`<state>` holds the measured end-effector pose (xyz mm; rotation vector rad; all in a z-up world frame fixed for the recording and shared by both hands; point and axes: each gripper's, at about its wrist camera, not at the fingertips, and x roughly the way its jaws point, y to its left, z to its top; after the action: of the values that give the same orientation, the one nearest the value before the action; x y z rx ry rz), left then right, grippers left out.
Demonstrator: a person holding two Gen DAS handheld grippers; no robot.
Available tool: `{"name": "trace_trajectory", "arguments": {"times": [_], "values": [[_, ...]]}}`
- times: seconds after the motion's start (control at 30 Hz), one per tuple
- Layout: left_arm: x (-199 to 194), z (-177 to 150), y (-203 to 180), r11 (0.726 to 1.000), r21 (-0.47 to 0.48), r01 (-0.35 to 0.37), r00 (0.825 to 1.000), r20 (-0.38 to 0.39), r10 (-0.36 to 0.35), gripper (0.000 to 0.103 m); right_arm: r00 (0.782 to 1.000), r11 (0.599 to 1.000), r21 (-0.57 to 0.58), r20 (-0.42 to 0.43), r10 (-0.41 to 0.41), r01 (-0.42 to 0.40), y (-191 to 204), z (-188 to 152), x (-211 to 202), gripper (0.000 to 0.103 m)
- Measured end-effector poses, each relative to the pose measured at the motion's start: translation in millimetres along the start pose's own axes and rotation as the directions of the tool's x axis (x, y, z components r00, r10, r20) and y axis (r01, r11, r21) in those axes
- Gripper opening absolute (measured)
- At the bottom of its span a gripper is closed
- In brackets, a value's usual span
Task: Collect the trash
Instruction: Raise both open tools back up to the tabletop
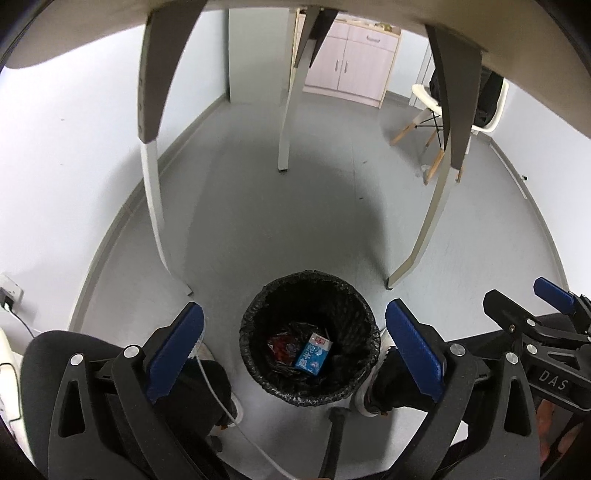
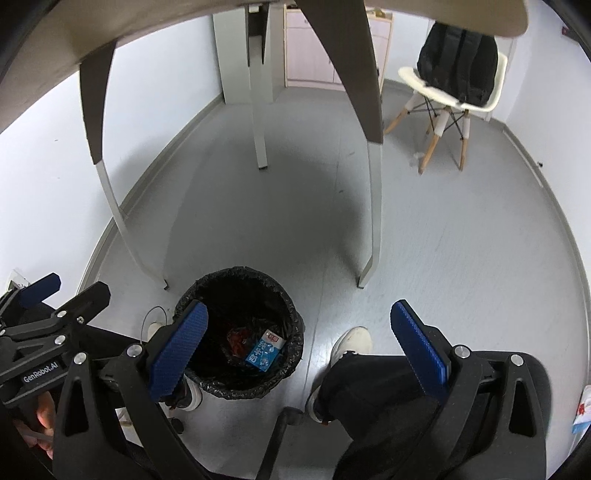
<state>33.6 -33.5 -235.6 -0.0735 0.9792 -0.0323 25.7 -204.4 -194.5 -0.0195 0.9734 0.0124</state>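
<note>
A round bin lined with a black bag stands on the grey floor between a seated person's shoes. Inside lie a blue and white milk carton and a red wrapper. My left gripper hangs wide open high above the bin's mouth, nothing between its blue pads. In the right wrist view the same bin sits lower left with the carton in it. My right gripper is open and empty, its left pad over the bin's rim, its right pad over the person's leg.
White table legs and the table's underside arch over the floor. A white chair carrying a black backpack stands at the back right, a pale cabinet behind. The person's shoes flank the bin. A cable and wall socket are at the left.
</note>
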Motion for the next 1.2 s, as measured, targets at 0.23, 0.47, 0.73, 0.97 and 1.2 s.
{"name": "trace_trajectory", "arguments": {"times": [0.23, 0.47, 0.73, 0.97, 1.2], "values": [[-39, -2, 1, 1.000, 0.005, 0.001, 0.999, 0.046, -0.001, 0.097, 0.998, 1.000, -0.003, 0.064, 0.005, -0.005, -1, 0, -43, 0.095], [-78, 0, 0, 1.000, -0.001, 0.014, 0.996, 0.087, -0.014, 0.097, 0.991, 1.000, 0.006, 0.131, 0.008, -0.009, -7, 7, -84, 0.095], [-117, 6, -9, 0.999, 0.010, 0.030, 0.992, 0.125, -0.031, 0.097, 0.981, 1.000, 0.008, 0.192, 0.006, -0.008, -15, 13, -124, 0.095], [-150, 19, -10, 0.999, 0.004, 0.039, 0.984, 0.171, -0.039, 0.097, 0.969, 1.000, 0.009, 0.247, 0.008, -0.010, -22, 23, -158, 0.095], [-168, 40, -9, 0.999, -0.001, 0.037, 0.980, 0.194, -0.036, 0.096, 0.960, 1.000, 0.009, 0.280, 0.012, -0.015, -30, 39, -179, 0.095]]}}
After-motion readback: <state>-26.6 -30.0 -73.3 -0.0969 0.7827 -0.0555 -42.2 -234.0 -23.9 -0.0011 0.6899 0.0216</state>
